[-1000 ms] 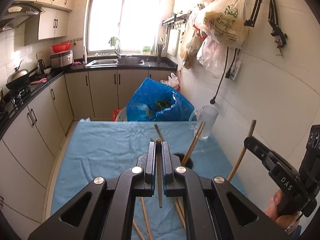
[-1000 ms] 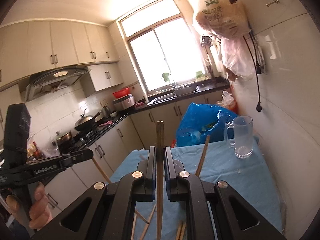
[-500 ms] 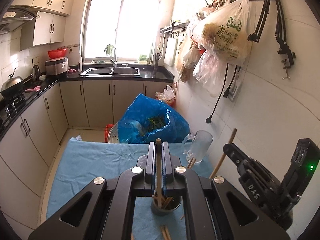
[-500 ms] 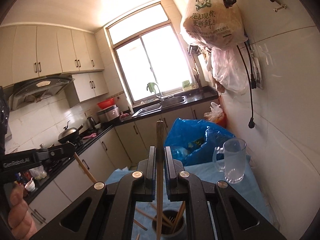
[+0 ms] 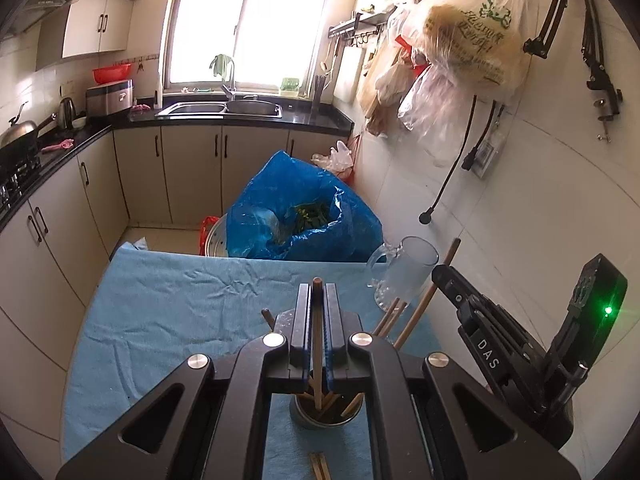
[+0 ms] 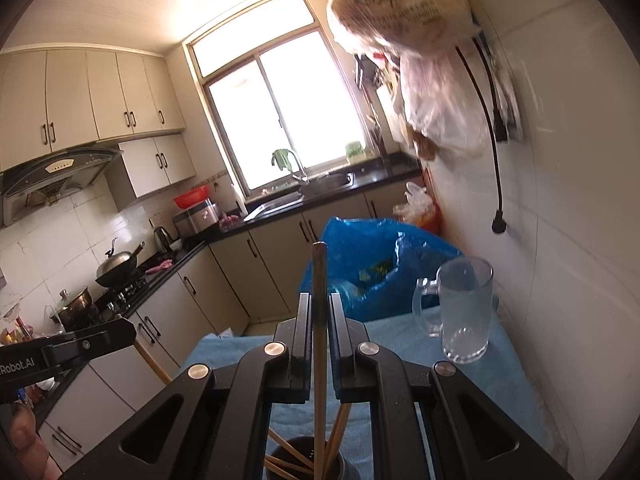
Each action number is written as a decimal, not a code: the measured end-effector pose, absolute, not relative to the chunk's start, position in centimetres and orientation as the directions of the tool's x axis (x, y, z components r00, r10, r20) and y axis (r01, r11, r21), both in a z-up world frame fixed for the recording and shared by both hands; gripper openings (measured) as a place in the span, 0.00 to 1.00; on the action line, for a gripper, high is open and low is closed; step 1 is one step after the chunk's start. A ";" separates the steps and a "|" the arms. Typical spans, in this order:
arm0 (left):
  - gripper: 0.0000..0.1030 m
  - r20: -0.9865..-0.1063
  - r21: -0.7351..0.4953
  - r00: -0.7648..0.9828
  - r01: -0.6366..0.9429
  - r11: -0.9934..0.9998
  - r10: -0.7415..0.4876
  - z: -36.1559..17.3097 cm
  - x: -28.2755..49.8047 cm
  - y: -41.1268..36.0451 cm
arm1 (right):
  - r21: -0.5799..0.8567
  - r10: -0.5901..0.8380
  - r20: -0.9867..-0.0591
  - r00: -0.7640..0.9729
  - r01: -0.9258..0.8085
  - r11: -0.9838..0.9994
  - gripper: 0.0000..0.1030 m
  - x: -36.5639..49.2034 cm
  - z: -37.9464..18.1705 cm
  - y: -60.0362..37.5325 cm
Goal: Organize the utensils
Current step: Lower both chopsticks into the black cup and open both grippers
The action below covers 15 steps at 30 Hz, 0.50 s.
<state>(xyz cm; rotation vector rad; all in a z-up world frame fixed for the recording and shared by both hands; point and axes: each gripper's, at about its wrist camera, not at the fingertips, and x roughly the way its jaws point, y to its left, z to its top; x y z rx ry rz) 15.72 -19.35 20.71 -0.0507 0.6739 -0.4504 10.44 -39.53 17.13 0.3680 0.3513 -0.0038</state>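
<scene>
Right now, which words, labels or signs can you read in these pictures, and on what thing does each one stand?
"DAS": white letters on the side of the right gripper, seen from the left wrist.
"Robot.AI": white letters on the left gripper, seen from the right wrist; the start is cut off by the picture edge.
Green print with a logo on the hanging bag: Chinese characters, too blurred to read.
Label on the wall socket: too small to read.

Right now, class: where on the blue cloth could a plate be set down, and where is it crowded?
Free: the broad left stretch of the blue cloth, from its far edge beside the blue bag toward the cabinets. Crowded: the near right, where the chopstick holder, glass mug, loose chopsticks and both grippers, left and right, gather.
</scene>
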 end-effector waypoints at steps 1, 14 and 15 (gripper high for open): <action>0.05 -0.595 -0.190 0.685 0.388 0.902 -0.421 20.5 15.8 -19.4 | 0.352 0.061 -0.342 0.938 0.068 0.933 0.08 10.5 16.8 -39.5; 0.09 -0.642 -0.203 0.641 0.387 0.900 -0.421 19.1 16.5 -18.9 | 0.332 0.108 -0.433 0.895 0.047 0.942 0.33 11.4 14.8 -38.4; 0.14 -0.639 -0.205 0.642 0.387 0.899 -0.423 19.2 16.4 -18.8 | 0.340 0.113 -0.424 0.899 0.042 0.940 0.33 11.1 15.0 -38.5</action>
